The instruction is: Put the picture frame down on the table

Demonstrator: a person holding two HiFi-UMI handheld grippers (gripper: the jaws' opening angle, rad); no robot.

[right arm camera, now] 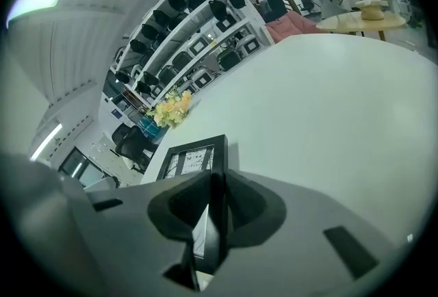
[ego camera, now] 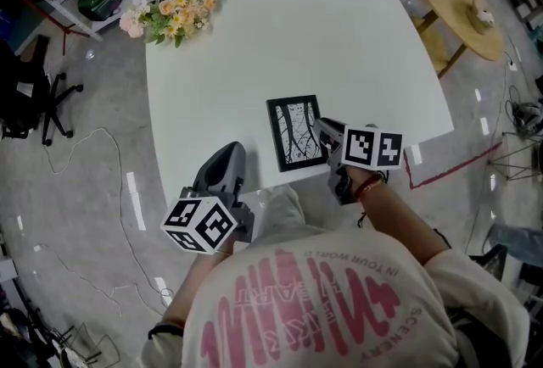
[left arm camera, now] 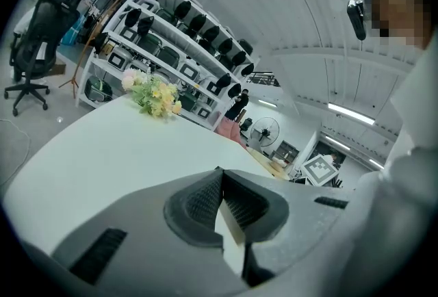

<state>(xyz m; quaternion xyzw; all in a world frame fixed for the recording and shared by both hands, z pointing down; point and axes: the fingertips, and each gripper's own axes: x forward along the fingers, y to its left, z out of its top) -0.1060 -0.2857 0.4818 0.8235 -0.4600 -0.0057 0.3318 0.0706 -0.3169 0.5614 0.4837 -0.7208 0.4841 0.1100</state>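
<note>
A black picture frame [ego camera: 295, 133] with a pale print sits low over the white table [ego camera: 339, 36], near its front edge. Whether it rests flat on the top I cannot tell. My right gripper [ego camera: 325, 131] is shut on the frame's right edge. In the right gripper view the frame [right arm camera: 195, 155] runs away from the jaws, its dark edge pinched between the pads of that gripper [right arm camera: 217, 176]. My left gripper [ego camera: 227, 156] hovers at the table's front edge, left of the frame and apart from it. Its jaws meet at the tips [left arm camera: 220, 172] with nothing between them.
A bunch of flowers [ego camera: 170, 14] lies at the table's far left corner. A round wooden side table [ego camera: 462, 6] stands past the right edge. A black office chair [ego camera: 34, 95] and shelving [left arm camera: 185, 35] are on the left. Cables trail on the floor.
</note>
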